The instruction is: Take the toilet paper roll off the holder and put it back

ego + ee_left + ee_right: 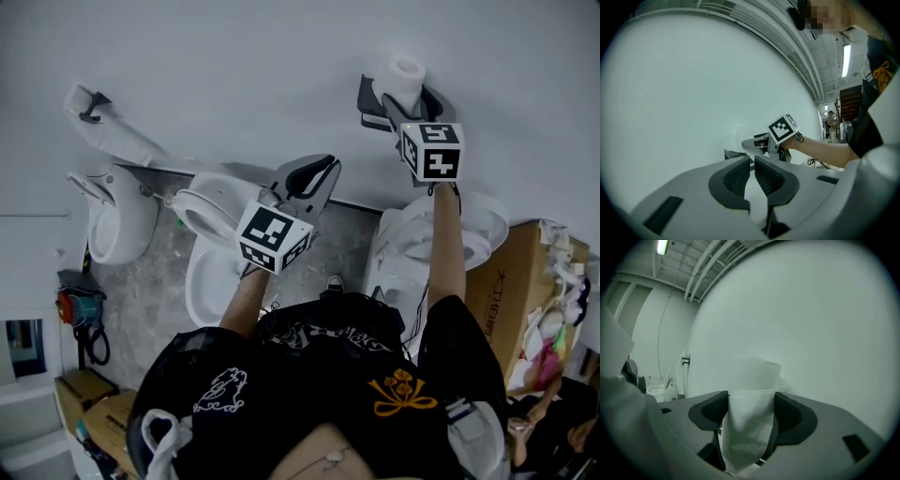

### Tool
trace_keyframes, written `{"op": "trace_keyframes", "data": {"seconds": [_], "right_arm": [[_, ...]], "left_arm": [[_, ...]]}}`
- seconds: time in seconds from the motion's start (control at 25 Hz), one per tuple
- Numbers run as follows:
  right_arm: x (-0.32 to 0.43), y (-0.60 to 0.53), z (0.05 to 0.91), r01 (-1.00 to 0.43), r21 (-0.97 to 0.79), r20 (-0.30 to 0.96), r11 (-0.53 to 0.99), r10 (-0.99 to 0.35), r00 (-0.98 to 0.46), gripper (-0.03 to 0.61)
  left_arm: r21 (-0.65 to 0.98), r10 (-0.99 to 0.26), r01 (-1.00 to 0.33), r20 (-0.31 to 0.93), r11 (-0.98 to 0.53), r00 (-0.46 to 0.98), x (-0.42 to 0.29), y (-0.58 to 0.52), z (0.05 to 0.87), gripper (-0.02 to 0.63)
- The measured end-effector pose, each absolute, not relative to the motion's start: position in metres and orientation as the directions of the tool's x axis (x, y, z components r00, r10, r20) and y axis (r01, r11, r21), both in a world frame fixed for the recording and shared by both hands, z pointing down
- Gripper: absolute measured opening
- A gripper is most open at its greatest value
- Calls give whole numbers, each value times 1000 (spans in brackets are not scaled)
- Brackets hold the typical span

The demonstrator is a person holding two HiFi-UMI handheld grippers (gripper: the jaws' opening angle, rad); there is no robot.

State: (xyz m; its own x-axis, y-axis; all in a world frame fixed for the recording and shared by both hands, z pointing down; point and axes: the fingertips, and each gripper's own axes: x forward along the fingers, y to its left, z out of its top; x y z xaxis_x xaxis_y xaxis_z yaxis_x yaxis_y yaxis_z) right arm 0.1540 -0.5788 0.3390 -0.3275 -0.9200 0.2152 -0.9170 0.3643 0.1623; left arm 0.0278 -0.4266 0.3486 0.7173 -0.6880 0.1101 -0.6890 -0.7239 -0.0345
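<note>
Roll: one white toilet paper roll (407, 77), upright at the single dark wall holder (367, 94).
Right gripper (751, 404): jaws spread apart, the roll between them.
Left gripper (752, 176): jaws nearly together, nothing between them.
Toilets: three white ceramic toilets (211, 246) below.

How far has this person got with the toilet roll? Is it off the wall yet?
Done: nothing that shows. The roll stands on its holder at the wall; whether it was already off and back, I can't tell. In hand: the right gripper has its jaws wide open either side of the roll, not squeezing. The left gripper hangs empty. Left, probably: grip, lift off, put back.
</note>
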Motion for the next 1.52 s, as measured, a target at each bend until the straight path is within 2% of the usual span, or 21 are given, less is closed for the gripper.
{"op": "trace_keyframes", "data": {"seconds": [0.48, 0.92, 1.24, 1.52], "right_arm": [[143, -556, 322, -918, 159, 113, 364, -930, -349, 301], [104, -468, 292, -892, 181, 15, 415, -908, -419, 302], [71, -406, 322, -876, 162, 53, 454, -891, -451, 302], [62, -367, 371, -895, 67, 123, 440, -894, -430, 302]], "left_arm": [[-30, -696, -699, 128, -715, 706, 11, -413, 354, 44], [-6, -723, -730, 141, -684, 676, -19, -370, 366, 44], [18, -732, -741, 136, -671, 667, -40, -355, 369, 44], [28, -720, -731, 150, -681, 677, -49, -346, 377, 44]]}}
